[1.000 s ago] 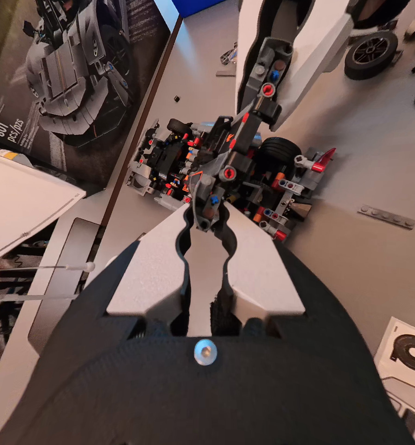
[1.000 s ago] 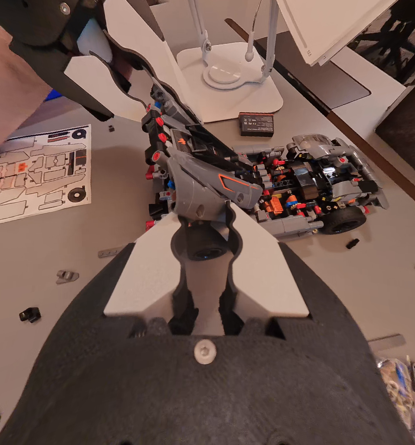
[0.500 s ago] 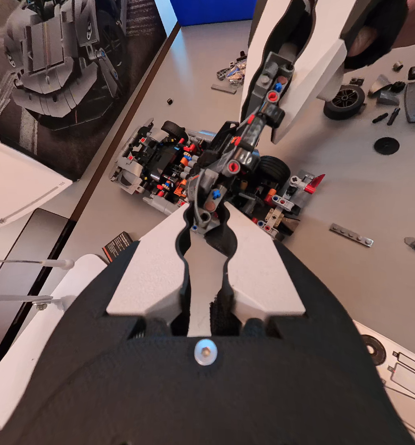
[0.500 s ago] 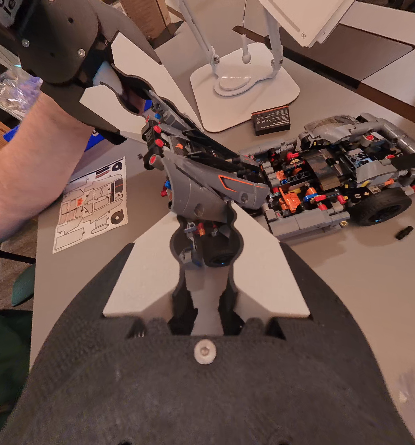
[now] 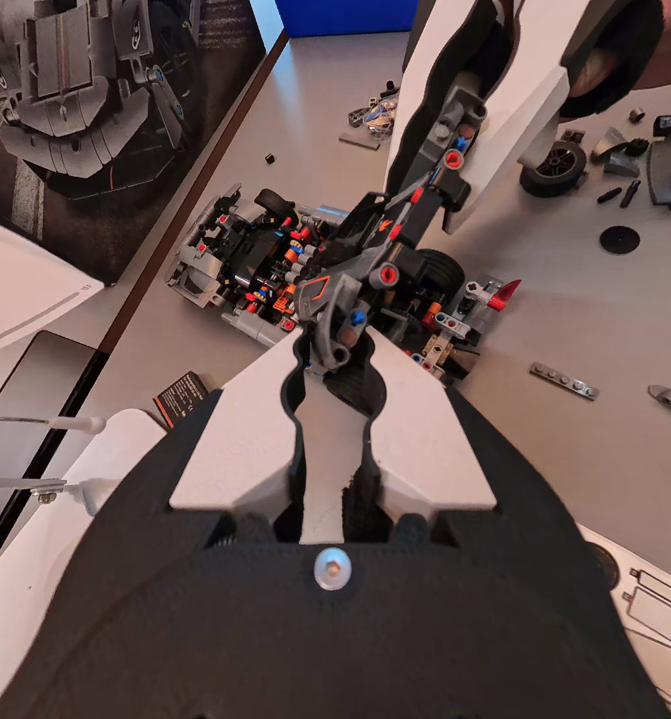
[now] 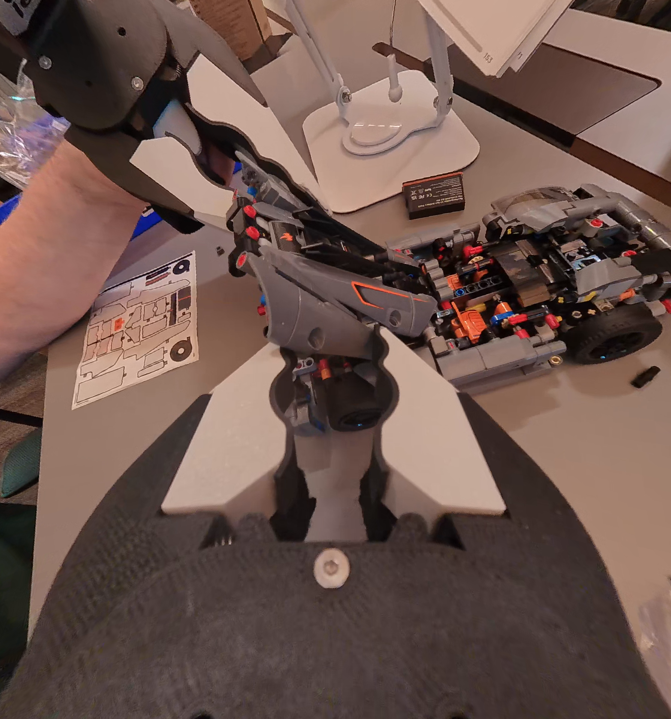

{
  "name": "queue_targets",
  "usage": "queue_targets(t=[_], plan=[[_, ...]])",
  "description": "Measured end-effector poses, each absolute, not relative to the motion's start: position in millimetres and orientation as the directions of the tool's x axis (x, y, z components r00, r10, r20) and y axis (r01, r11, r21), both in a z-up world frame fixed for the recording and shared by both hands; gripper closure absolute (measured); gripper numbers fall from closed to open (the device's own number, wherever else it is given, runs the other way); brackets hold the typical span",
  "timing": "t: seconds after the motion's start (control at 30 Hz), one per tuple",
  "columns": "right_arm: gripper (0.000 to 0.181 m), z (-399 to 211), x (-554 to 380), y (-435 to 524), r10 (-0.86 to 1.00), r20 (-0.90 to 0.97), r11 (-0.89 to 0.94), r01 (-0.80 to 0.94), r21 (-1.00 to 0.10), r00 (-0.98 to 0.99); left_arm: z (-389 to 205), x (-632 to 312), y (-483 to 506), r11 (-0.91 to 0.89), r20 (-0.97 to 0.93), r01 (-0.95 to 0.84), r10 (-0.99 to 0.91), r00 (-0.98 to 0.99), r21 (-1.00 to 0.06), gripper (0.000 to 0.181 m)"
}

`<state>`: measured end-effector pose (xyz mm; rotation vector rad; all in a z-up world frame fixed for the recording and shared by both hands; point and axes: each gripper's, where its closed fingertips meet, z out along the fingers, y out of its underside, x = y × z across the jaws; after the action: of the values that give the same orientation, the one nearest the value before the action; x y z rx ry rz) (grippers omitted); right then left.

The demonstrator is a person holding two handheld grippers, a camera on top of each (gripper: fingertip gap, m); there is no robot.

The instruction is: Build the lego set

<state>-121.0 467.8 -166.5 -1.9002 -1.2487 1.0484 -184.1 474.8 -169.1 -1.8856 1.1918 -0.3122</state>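
A long grey and black lego sub-assembly [image 5: 337, 288] with orange trim and red pins hangs in the air between both grippers. My left gripper [image 5: 335, 334] is shut on its near grey end. My right gripper [image 6: 330, 340] is shut on the curved grey fender panel [image 6: 318, 315] at the opposite end. The right gripper's white fingers [image 5: 513, 116] show at the top of the left wrist view. The left gripper's fingers [image 6: 224, 101] show at the upper left of the right wrist view. The partly built car chassis [image 5: 244, 264] [image 6: 540, 280] lies on the table below the sub-assembly.
Around the chassis lie a sticker sheet [image 6: 139, 330], a black battery pack [image 6: 435, 194] and the white base of a booklet stand [image 6: 388, 144]. A loose wheel [image 5: 551, 171], black disc [image 5: 619, 240], grey plate [image 5: 563, 385] and small parts lie to the right. The set's box [image 5: 73, 97] stands at the left. Tip to tip, the grippers are about 7 cm apart.
Both grippers have risen and drawn back from the chassis, still shut on the sub-assembly, which has lifted with them. The chassis has not moved on the table.
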Motion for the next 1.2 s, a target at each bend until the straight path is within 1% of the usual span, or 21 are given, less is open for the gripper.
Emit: queue_targets(t=[0.13, 0.27, 0.37, 0.5, 0.6, 0.67, 0.73, 0.8, 0.9, 1.0, 1.07, 1.2], plan=[[0.142, -169, -118, 466, 0.937, -0.25, -0.337, 0.45, -0.827, 0.243, -179, -188, 476, -0.174, -0.259, -0.657, -0.822, 0.506, -0.733, 0.15], [0.137, -166, -111, 465, 0.941, -0.215, -0.317, 0.464, -0.827, 0.26, -177, -190, 475, -0.177, -0.252, -0.649, -0.821, 0.512, -0.74, 0.146], [0.139, -162, -101, 464, 0.946, -0.175, -0.292, 0.477, -0.829, 0.275, -177, -192, 475, -0.171, -0.259, -0.647, -0.818, 0.514, -0.743, 0.148], [0.14, -165, -87, 463, 0.953, -0.1, -0.248, 0.543, -0.802, 0.287, -181, -189, 475, -0.161, -0.27, -0.658, -0.821, 0.503, -0.736, 0.15], [0.142, -172, -76, 447, 0.977, -0.035, -0.166, 0.647, -0.745, 0.21, -180, -186, 474, -0.145, -0.276, -0.656, -0.824, 0.495, -0.741, 0.152], [0.145, -177, -71, 430, 0.992, 0.048, -0.049, 0.713, -0.7, 0.115, -180, -185, 475, -0.146, -0.272, -0.649, -0.823, 0.498, -0.747, 0.157], [0.143, -179, -75, 419, 0.986, 0.163, 0.08, 0.741, -0.666, 0.041, -180, -183, 476, -0.16, -0.243, -0.626, -0.826, 0.508, -0.763, 0.157], [0.146, -180, -88, 411, 0.958, 0.286, 0.196, 0.743, -0.64, -0.007, -179, -183, 477, -0.181, -0.206, -0.597, -0.829, 0.52, -0.781, 0.157], [0.148, -177, -108, 413, 0.881, 0.473, 0.323, 0.757, -0.569, -0.021, -177, -183, 477, -0.203, -0.165, -0.564, -0.83, 0.533, -0.801, 0.157], [0.151, -179, -123, 419, 0.808, 0.589, 0.383, 0.79, -0.48, -0.034, -175, -182, 479, -0.203, -0.168, -0.556, -0.822, 0.543, -0.806, 0.158], [0.15, -189, -131, 422, 0.791, 0.61, 0.388, 0.816, -0.428, -0.057, -175, -182, 480, -0.207, -0.17, -0.56, -0.82, 0.547, -0.802, 0.158], [0.154, -192, -142, 435, 0.772, 0.636, 0.346, 0.844, -0.41, -0.008, -176, -182, 481, -0.216, -0.161, -0.554, -0.818, 0.553, -0.804, 0.158]])
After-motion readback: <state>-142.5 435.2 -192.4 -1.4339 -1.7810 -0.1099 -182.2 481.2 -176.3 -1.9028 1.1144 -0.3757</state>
